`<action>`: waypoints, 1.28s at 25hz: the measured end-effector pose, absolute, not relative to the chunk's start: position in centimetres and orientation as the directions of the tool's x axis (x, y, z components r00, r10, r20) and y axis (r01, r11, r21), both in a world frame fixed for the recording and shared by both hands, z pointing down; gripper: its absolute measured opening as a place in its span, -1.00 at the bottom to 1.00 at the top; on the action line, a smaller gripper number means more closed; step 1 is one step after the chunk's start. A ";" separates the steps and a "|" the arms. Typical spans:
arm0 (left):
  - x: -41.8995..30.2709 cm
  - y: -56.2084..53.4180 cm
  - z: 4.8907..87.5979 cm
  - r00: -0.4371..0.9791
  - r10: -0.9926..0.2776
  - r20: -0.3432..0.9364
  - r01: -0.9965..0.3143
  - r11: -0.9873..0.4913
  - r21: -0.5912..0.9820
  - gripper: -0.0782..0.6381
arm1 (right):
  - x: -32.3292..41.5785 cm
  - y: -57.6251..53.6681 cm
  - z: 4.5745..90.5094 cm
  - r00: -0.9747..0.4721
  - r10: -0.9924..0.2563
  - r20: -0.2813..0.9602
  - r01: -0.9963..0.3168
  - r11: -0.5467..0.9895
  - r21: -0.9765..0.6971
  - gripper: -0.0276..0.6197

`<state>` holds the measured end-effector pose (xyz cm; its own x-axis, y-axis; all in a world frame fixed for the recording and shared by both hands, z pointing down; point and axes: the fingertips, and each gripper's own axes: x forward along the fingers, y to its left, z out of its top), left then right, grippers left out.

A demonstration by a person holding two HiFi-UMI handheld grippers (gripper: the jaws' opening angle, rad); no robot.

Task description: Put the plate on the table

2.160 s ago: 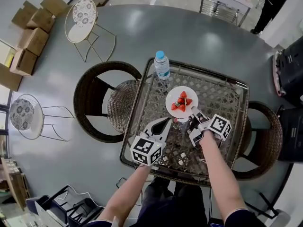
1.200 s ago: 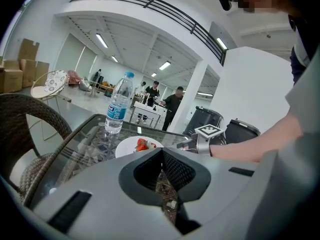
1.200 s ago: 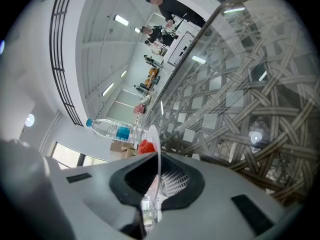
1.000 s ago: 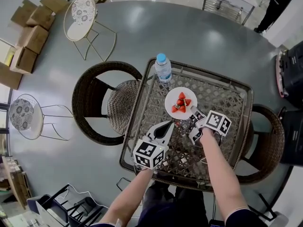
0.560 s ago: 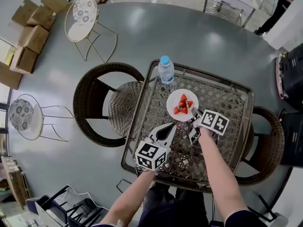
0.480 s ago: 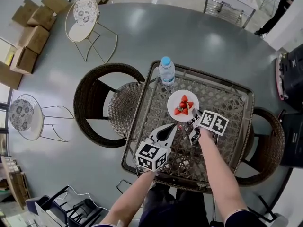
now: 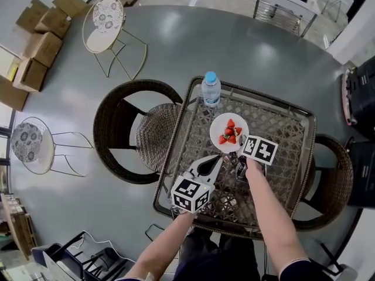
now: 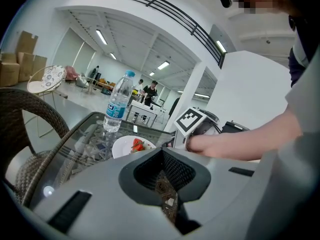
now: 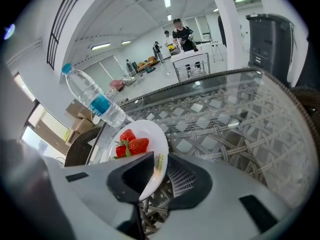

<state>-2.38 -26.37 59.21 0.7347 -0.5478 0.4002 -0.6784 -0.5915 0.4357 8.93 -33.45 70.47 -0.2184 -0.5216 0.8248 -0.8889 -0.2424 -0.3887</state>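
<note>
The right gripper [image 9: 152, 176] has its jaws closed down on the near rim of the white plate [image 9: 156, 133]. The rim stands edge-on in the narrow gap between the two pads, and the rest of the plate reaches forward and to the left of the jaws, tilted. In the head view the same gripper [image 7: 237, 156] meets the plate [image 7: 237, 127] at the edge nearest the person. The plate hangs over the glass-topped woven table [image 7: 281, 130]. The far rim looks low over the glass, but whether it touches cannot be told.

On the plate, just ahead of the right jaws, lie a few red strawberries [image 9: 131, 143] with green tops, bunched near the middle [image 7: 229, 134].

Beyond the plate, farther ahead of those jaws and to their left, a clear water bottle [image 9: 95, 101] with a blue cap and blue label stands upright on the table, cap on, apart from the plate.

The left gripper [image 8: 167, 191] has its jaws drawn together with nothing between them, only the table's weave showing through the slit. It hovers over the table, and the plate [image 8: 122, 146] lies ahead of its jaws, slightly left, untouched by them.
</note>
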 end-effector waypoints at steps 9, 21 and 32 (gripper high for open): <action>-3.0 -26.3 59.1 0.737 -0.543 0.401 -0.675 -0.591 0.441 -0.76 | 9.2 -33.3 70.3 -0.160 -0.495 0.854 -0.924 -0.230 -0.306 -0.69; -3.3 -26.2 58.1 0.741 -0.549 0.387 -0.671 -0.601 0.434 -0.76 | 10.5 -32.8 68.1 -0.130 -0.578 0.806 -0.958 -0.135 -0.251 -0.69; -2.7 -26.3 53.6 0.748 -0.558 0.359 -0.663 -0.648 0.374 -0.76 | 7.8 -30.7 56.0 -0.347 -0.802 0.486 -0.936 0.262 -0.235 -0.90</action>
